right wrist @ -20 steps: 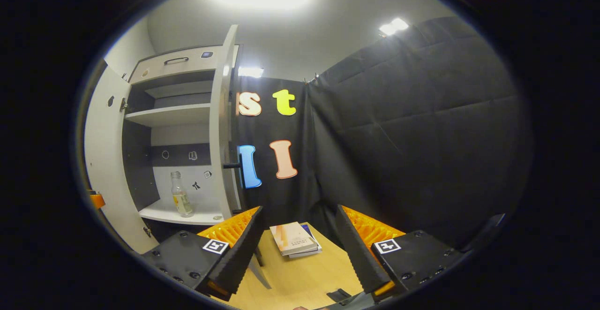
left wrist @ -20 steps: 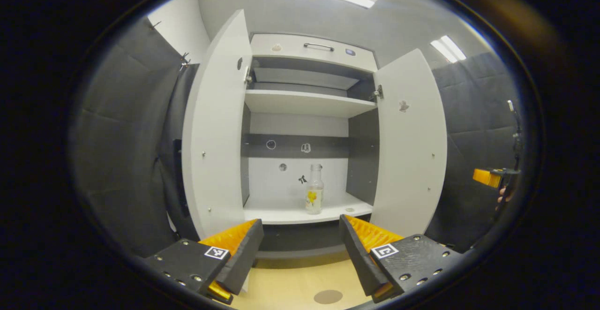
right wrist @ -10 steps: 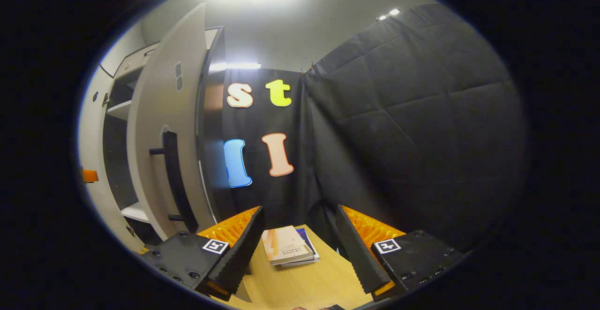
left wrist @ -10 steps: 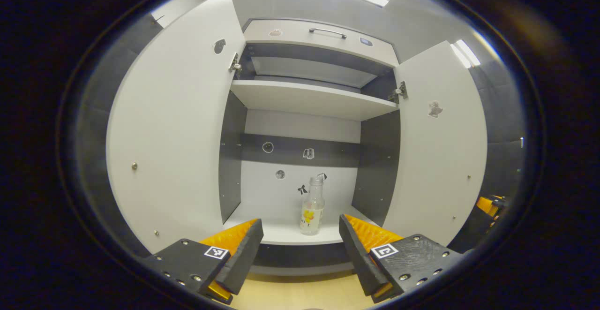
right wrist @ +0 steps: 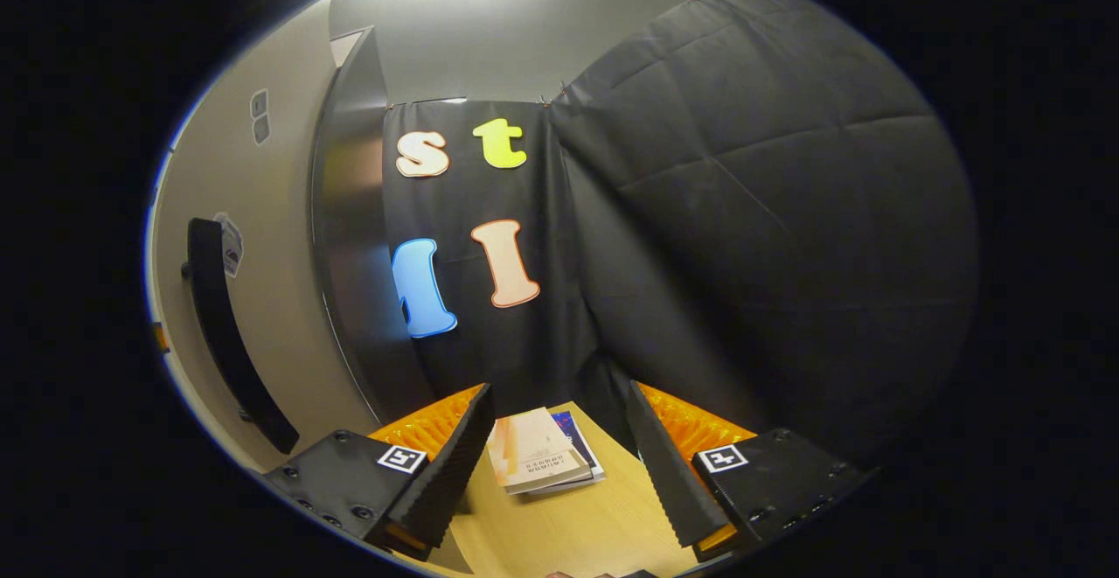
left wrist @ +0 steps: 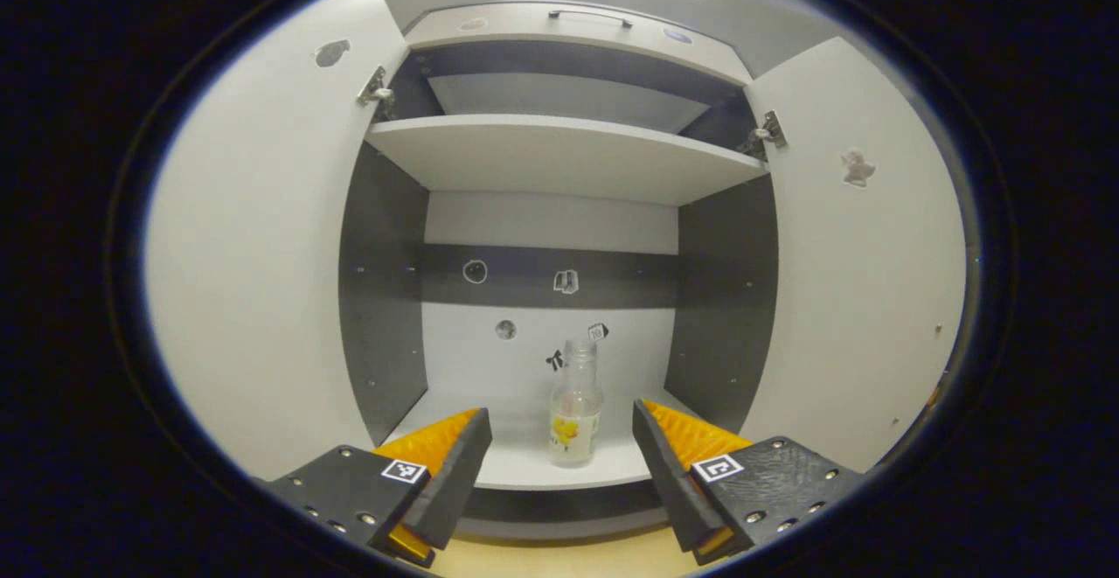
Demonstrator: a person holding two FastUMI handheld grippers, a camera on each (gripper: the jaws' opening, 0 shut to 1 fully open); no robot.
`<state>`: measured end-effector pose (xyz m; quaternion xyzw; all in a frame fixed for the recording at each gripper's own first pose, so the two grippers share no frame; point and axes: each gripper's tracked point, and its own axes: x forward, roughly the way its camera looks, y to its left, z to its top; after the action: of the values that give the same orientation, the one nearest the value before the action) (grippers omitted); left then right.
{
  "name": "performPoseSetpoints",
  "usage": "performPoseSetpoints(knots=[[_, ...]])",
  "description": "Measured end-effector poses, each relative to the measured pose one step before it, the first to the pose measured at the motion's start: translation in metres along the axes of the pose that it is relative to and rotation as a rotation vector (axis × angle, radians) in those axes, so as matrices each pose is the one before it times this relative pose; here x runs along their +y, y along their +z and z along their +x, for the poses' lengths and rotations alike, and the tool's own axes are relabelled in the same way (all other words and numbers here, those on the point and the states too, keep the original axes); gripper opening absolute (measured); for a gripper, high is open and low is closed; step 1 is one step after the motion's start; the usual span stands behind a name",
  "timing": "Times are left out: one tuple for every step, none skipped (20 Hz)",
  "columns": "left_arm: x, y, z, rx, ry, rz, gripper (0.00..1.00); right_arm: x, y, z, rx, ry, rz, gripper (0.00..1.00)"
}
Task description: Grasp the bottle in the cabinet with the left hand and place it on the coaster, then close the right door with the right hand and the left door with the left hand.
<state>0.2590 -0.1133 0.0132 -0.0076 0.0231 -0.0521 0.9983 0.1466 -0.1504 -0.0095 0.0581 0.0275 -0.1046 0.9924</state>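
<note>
With both doors swung wide, the glass bottle [left wrist: 574, 406] stands upright near the front edge of the cabinet's lower shelf [left wrist: 524, 464], beyond the left gripper [left wrist: 559, 456], whose jaws are released, as are the right gripper [right wrist: 555, 447]'s above the bench [right wrist: 577, 525].

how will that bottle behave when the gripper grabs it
The bottle looks like clear, hard glass or plastic, so probably rigid and a bit slippery. It looks nearly empty, so likely light. Tall and narrow, standing upright on the shelf, it may tip if nudged.

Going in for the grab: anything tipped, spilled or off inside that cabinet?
Nothing stands out. The bottle stands upright on the lower shelf, no spill around it. Both doors hang open, and the left gripper is open, lined up with the bottle.
</note>
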Motion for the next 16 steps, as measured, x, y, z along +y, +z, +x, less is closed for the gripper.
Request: performPoseSetpoints(knots=[[0.00004, 0.00130, 0.01095, -0.00197, -0.02032, 0.00316, 0.94, 0.00357, 0.00266, -0.00040, -0.00095, -0.01354, 0.01176, 0.96], [-0.00076, 0.00075, 0.01112, -0.00673, -0.02045, 0.00332, 0.94, 0.00318, 0.00481, -0.00236, -0.01130, -0.01233, 0.01399, 0.94], [-0.00079, -0.00095, 0.01116, -0.00314, -0.02125, 0.00615, 0.94, -0.00085, 0.00558, -0.00434, -0.01511, -0.02225, 0.01049, 0.96], [0.00031, -0.00163, 0.01164, 0.00228, -0.02094, 0.00662, 0.94, -0.00332, 0.00144, -0.00577, -0.01351, -0.02810, 0.00610, 0.97], [0.00025, -0.00391, 0.01111, 0.00406, -0.02056, 0.00038, 0.94, -0.00450, 0.00167, -0.00570, -0.00924, -0.03195, 0.00319, 0.94], [-0.00046, -0.00200, 0.01011, 0.00312, -0.02327, 0.00006, 0.94, -0.00452, -0.00093, -0.00615, -0.00329, -0.03019, 0.00213, 0.97], [-0.00162, -0.00178, 0.01064, -0.00430, -0.02300, 0.00150, 0.94, -0.00377, -0.00070, -0.00580, 0.00006, -0.02579, 0.00071, 0.97], [-0.00085, -0.00187, 0.01086, -0.00160, -0.01717, 0.00192, 0.94, -0.00563, -0.00233, -0.00670, 0.00044, -0.02626, -0.00419, 0.97], [0.00144, -0.00349, 0.00897, 0.00359, -0.01233, 0.00137, 0.94, -0.00603, -0.00115, -0.00583, -0.00061, -0.02752, -0.00888, 0.97], [0.00119, -0.00185, 0.00891, 0.00218, -0.00927, 0.00085, 0.94, -0.00683, -0.00164, -0.00614, -0.00062, -0.02946, -0.00931, 0.96], [0.00036, -0.00067, 0.00763, -0.00149, -0.01049, 0.00330, 0.94, -0.00617, -0.00015, -0.00595, -0.00156, -0.02835, -0.00532, 0.96], [-0.00045, -0.00044, 0.00864, -0.00334, -0.01102, 0.00690, 0.94, -0.00603, -0.00095, -0.00633, -0.00091, -0.02563, 0.00017, 0.94], [0.00172, -0.00195, 0.00823, 0.00028, -0.00375, 0.00728, 0.94, -0.00398, -0.00025, -0.00439, 0.00031, -0.02193, 0.00431, 0.97], [0.00140, -0.00170, 0.00712, 0.00143, -0.00465, 0.00296, 0.94, -0.00459, -0.00107, -0.00452, -0.00123, -0.02099, 0.00450, 0.96], [0.00085, -0.00325, 0.00650, 0.00148, -0.00477, 0.00178, 0.92, -0.00437, -0.00017, -0.00458, -0.00427, -0.02141, 0.00328, 0.97], [0.00019, -0.00119, 0.00582, 0.00012, -0.00492, -0.00114, 0.92, -0.00528, 0.00139, -0.00443, -0.00551, -0.01914, 0.00273, 0.97]])
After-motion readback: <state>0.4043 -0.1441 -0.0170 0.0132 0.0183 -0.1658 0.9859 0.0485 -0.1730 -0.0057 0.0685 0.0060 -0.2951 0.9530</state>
